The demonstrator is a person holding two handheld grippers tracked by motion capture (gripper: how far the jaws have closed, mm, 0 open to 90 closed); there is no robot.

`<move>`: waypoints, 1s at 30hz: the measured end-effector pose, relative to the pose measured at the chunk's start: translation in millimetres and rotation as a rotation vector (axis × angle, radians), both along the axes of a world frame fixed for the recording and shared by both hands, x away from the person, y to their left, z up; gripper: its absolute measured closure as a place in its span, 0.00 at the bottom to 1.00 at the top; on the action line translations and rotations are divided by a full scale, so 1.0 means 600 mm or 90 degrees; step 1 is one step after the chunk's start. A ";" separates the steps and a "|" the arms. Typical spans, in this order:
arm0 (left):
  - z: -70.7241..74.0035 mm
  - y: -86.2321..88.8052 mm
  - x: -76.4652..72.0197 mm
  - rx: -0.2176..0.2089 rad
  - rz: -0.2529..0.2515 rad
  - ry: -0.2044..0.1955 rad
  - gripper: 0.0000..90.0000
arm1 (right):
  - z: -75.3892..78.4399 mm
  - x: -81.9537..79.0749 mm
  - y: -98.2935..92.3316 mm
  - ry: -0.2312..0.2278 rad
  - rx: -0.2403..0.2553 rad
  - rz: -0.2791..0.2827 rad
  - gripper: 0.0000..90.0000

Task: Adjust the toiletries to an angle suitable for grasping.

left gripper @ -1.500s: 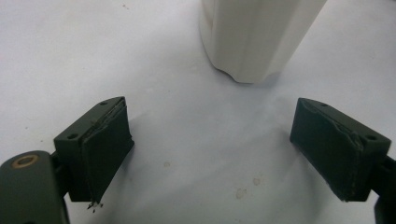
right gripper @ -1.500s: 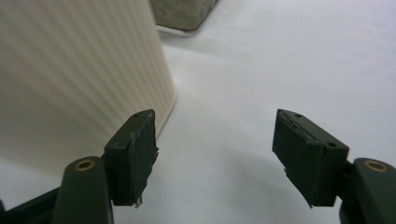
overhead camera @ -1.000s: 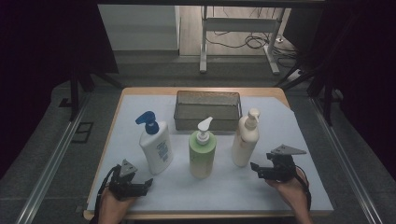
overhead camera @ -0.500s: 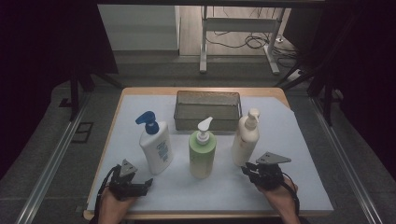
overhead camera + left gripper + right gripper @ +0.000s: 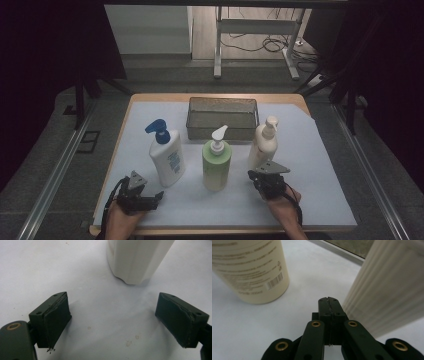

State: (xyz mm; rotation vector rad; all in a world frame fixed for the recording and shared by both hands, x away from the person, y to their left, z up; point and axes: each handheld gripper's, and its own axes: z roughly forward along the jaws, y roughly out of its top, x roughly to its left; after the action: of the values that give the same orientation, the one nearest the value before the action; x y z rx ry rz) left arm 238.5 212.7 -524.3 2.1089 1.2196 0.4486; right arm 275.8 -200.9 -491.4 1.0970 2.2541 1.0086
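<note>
Skirting cream bottle (image 5: pixel 387 287), closed right gripper (image 5: pixel 329 299).

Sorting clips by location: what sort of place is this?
Probably a lab or workshop recording station: a table under a white sheet with three pump bottles and a mesh basket, dark curtains around, cables on the floor.

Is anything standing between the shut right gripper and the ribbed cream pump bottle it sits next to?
Nothing visible. The right gripper, jaws pressed together with nothing between them, sits on bare white table cover close beside the ribbed cream pump bottle. The green pump bottle stands off to the other side.
</note>
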 end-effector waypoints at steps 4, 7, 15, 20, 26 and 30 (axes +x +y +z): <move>0.000 0.000 0.000 0.000 0.000 0.000 0.13 | -0.004 0.006 0.008 -0.010 0.000 -0.015 1.00; 0.000 0.000 0.000 0.000 0.000 0.000 0.13 | -0.005 0.009 0.007 -0.020 -0.004 -0.027 1.00; 0.000 0.000 0.000 0.000 0.000 0.000 0.14 | -0.006 0.009 -0.002 -0.022 -0.007 -0.027 1.00; 0.000 0.000 0.000 0.000 0.000 0.000 0.14 | -0.005 0.009 -0.021 -0.020 -0.010 -0.036 1.00; 0.000 0.000 0.000 0.000 0.000 0.000 0.14 | -0.005 0.012 -0.046 -0.015 -0.013 -0.043 1.00; 0.000 0.000 0.000 0.000 0.000 0.000 0.14 | -0.007 0.015 -0.059 -0.014 -0.020 -0.046 1.00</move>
State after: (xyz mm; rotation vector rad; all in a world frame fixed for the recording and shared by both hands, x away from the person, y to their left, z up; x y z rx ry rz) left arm 238.5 212.7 -524.3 2.1090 1.2197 0.4490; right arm 284.7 -236.1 -495.5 1.1405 2.1894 0.9481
